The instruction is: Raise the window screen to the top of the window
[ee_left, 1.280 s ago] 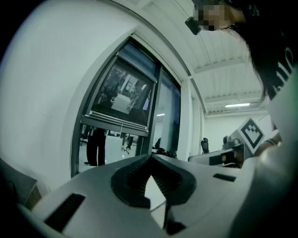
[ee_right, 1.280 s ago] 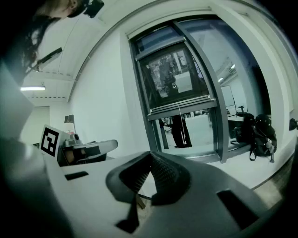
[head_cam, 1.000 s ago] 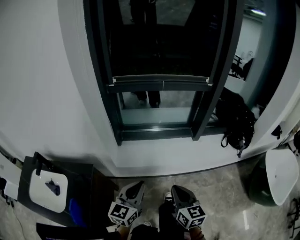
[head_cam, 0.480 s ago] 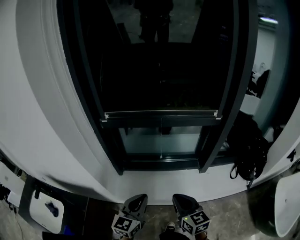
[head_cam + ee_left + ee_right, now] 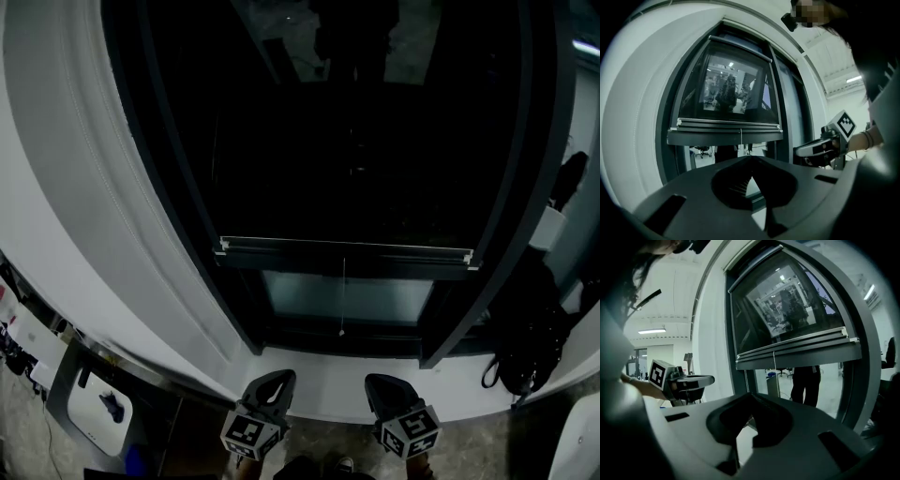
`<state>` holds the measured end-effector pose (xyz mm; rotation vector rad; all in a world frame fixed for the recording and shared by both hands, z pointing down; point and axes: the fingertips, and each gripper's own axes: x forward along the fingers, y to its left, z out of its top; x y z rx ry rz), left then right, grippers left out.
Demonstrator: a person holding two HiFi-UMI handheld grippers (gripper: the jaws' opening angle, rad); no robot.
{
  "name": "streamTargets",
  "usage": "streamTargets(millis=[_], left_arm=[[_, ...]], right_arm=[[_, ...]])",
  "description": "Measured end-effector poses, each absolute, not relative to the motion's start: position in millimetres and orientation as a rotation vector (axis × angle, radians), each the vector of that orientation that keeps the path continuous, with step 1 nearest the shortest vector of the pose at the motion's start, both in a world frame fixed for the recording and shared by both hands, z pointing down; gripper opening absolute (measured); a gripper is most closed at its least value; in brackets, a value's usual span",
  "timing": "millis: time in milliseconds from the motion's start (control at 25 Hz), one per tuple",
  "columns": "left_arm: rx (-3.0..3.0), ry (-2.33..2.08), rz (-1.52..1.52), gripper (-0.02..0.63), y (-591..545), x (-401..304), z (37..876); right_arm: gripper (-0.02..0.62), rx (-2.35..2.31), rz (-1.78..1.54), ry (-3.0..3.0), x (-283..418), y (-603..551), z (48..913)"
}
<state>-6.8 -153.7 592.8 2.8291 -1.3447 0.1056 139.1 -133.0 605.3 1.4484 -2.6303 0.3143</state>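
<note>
The window screen's bottom bar (image 5: 344,249) spans the dark window frame a short way above the sill, and a thin pull cord (image 5: 342,295) hangs from its middle. The left gripper view shows the same bar (image 5: 726,124) and cord (image 5: 740,138), and so does the right gripper view: bar (image 5: 797,347), cord (image 5: 774,363). My left gripper (image 5: 277,377) and right gripper (image 5: 379,381) are low, side by side in front of the sill and well below the bar. Both are shut on nothing. Neither touches the screen or the cord.
A black backpack (image 5: 531,354) rests on the sill at the right. A white device on a dark stand (image 5: 97,412) is low at the left. The curved white wall (image 5: 84,216) borders the window's left side. A person's legs (image 5: 806,383) show through the glass below the bar.
The head view has tilted up and drawn nearer the window, so the bar sits lower in the picture. The bar keeps its height above the sill. Both grippers stay low and shut.
</note>
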Motion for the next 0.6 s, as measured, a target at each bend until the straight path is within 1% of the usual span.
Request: streamTargets(millis=[320, 480, 600], left_arm=[[2.918, -1.370, 0.169, 0.000, -242, -28, 557], [2.974, -1.334, 0.275, 0.001, -284, -33, 544], [3.056, -1.296, 0.312, 0.014, -314, -31, 529]], right_arm=[[0.005, 1.461, 0.196, -2.682, 147, -201, 565], [0.005, 1.471, 0.133, -2.641, 147, -234, 549], [0.005, 1.443, 0.061, -2.604, 144, -259, 542]])
